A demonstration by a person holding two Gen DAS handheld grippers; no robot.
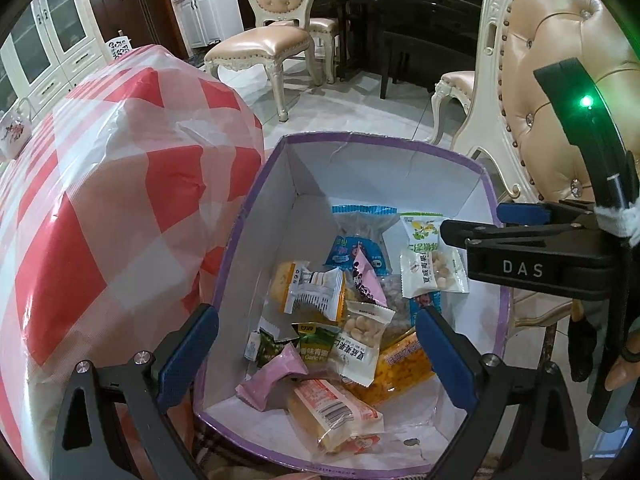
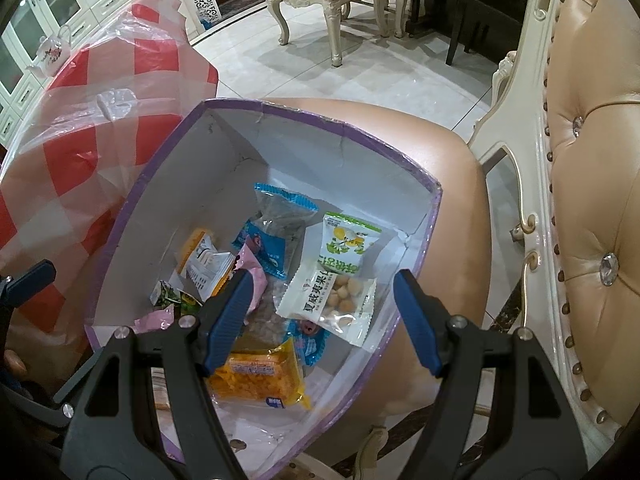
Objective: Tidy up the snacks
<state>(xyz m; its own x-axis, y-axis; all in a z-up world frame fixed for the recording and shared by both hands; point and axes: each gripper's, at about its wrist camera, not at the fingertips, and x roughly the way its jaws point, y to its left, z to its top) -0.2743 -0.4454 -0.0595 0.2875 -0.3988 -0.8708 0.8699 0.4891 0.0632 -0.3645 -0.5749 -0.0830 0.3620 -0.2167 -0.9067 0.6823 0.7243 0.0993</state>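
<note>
A purple-rimmed cardboard box stands on a chair seat and holds several snack packets. Among them are a white macadamia packet, a green-and-white packet, an orange packet, a blue packet and a pink packet. My left gripper is open and empty above the box's near end. My right gripper is open and empty above the macadamia packet; it also shows in the left wrist view at the box's right rim.
A table under a red-and-white checked cloth stands just left of the box. The chair's tufted backrest rises on the right. More chairs and a black piano stand beyond on the tiled floor. A teapot sits on the table.
</note>
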